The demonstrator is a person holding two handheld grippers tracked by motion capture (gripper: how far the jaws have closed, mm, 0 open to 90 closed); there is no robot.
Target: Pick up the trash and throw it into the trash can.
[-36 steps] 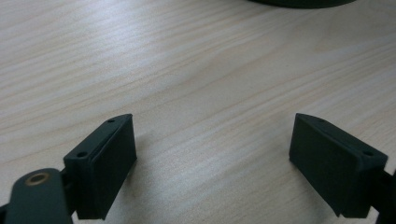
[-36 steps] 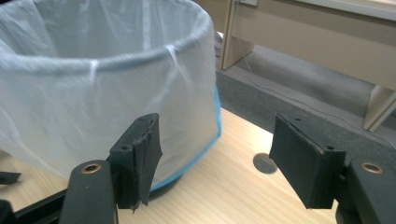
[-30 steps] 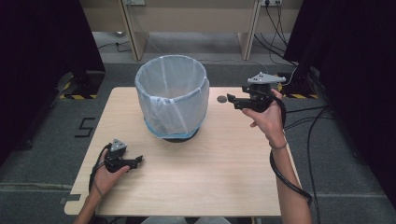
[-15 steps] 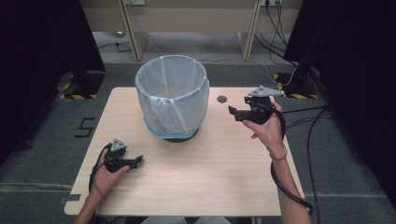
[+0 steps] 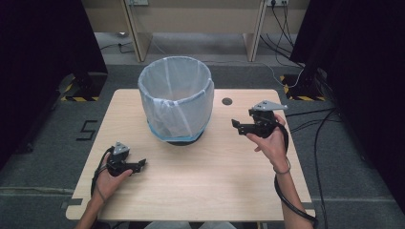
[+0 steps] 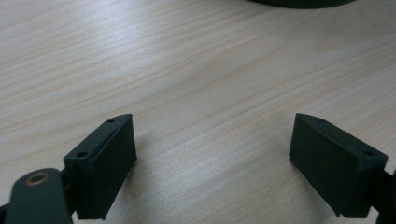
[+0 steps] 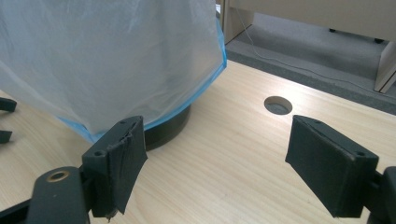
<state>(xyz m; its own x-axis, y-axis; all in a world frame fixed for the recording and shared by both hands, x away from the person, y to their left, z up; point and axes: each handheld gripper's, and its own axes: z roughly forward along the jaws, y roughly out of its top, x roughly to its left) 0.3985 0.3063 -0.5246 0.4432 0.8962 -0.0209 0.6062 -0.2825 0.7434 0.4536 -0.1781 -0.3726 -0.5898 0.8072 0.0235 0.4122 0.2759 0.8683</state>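
A round bin lined with a pale translucent bag [image 5: 175,98] stands on the wooden table [image 5: 215,186], at its middle and toward the back. My left gripper [image 5: 138,165] rests low on the table at the front left, open, its jaws wide apart over bare wood [image 6: 215,154]. My right gripper [image 5: 236,126] is held above the table to the right of the bin, open and empty. It looks toward the bagged bin [image 7: 107,60], with its jaws spread [image 7: 215,158].
A round cable hole [image 5: 227,101] is cut in the table behind the right gripper. The bin's dark base [image 6: 299,2] lies ahead of the left gripper. Desk legs and cables stand on the grey floor beyond the table.
My right gripper has drawn back toward the person and moved lower, away from the cable hole. The left gripper has stayed still.
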